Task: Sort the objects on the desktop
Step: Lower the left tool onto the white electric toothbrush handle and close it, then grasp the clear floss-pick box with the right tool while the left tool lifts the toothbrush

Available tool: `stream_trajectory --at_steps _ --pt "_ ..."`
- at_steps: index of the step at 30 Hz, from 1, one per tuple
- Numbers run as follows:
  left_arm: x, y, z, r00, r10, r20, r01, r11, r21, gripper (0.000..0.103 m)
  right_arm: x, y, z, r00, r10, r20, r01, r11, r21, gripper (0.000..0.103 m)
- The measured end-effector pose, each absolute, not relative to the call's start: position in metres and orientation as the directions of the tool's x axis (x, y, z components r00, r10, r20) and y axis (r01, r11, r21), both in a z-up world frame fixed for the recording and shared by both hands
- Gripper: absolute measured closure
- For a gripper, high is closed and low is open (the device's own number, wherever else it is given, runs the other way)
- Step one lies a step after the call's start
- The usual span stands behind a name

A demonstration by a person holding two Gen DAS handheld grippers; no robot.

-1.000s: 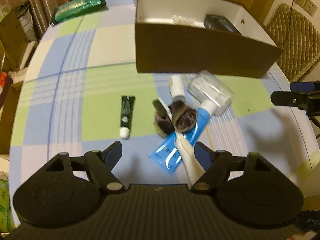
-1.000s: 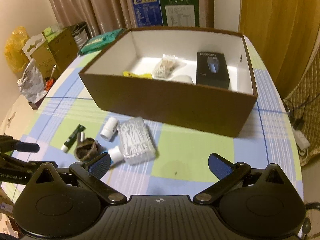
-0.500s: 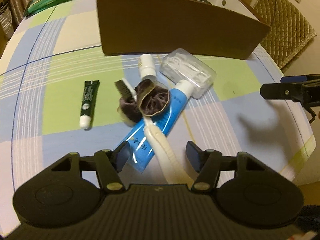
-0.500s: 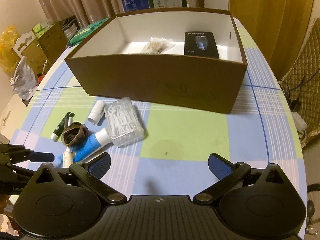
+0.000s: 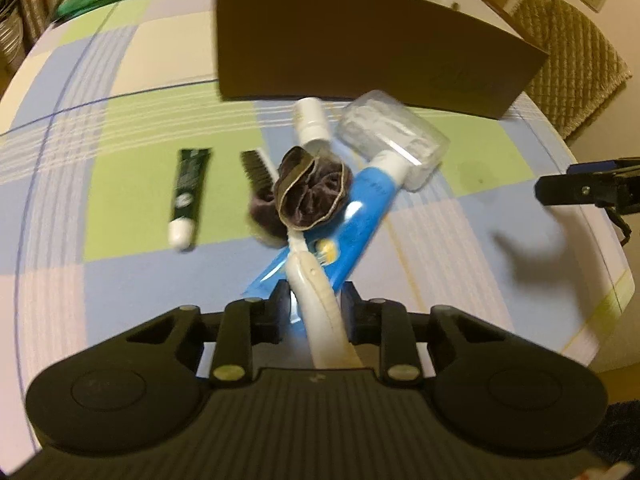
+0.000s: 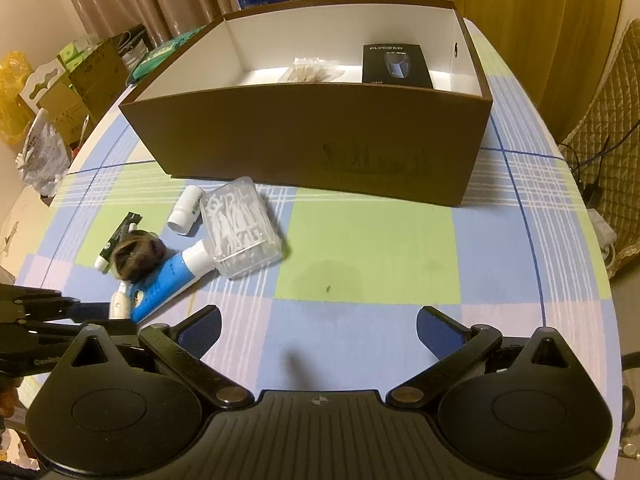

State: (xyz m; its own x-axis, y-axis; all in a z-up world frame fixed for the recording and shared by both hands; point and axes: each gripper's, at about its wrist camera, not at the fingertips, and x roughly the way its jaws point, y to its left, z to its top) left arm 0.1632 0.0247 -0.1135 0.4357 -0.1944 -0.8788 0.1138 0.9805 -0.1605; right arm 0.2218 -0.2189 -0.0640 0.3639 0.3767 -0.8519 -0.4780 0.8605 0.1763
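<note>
The left gripper [image 5: 314,304] is matte black plastic: a ribbed centre plate behind the jaws, a rounded housing with a shallow disc on either side, and angled link arms pinned with pale metal screws. The right gripper [image 6: 318,326] has the same black build, with triangular cut-outs in the housings outside the jaws, a small round mark on the ribbed plate, and blue fingertip pads [image 6: 434,330].
</note>
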Motion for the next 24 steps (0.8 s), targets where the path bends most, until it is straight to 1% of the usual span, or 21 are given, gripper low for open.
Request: stream_trajectory --at_steps 3,8,13,18,24 --pt "0.154 0.037 -0.112 0.441 -0.168 -0.882 0.104 0.985 -0.136 0.087 0.222 -0.216 -0.066 0.357 0.378 -0.854 -0.482 0.858 0.178 0.002" --pt "0.140 0.064 -0.116 0.429 -0.094 -0.898 0.075 0.995 -0.068 0.087 0.221 -0.210 -0.069 0.343 0.385 -0.857 -0.498 0.848 0.182 0.002" --pt "0.143 0.072 -0.118 0.438 -0.084 -0.895 0.086 0.995 -0.051 0.086 0.219 -0.201 -0.071 0.332 0.387 -0.860 -0.513 0.840 0.180 0.002" --pt "0.147 0.065 -0.118 0.445 -0.053 -0.894 0.124 0.992 0.003 0.087 0.218 -0.196 -0.072 0.327 0.391 -0.861 -0.524 0.833 0.179 0.002" --pt "0.139 0.059 -0.111 0.467 -0.053 -0.882 0.170 0.985 0.031 0.087 0.219 -0.196 -0.072 0.336 0.400 -0.853 -0.519 0.834 0.187 0.002"
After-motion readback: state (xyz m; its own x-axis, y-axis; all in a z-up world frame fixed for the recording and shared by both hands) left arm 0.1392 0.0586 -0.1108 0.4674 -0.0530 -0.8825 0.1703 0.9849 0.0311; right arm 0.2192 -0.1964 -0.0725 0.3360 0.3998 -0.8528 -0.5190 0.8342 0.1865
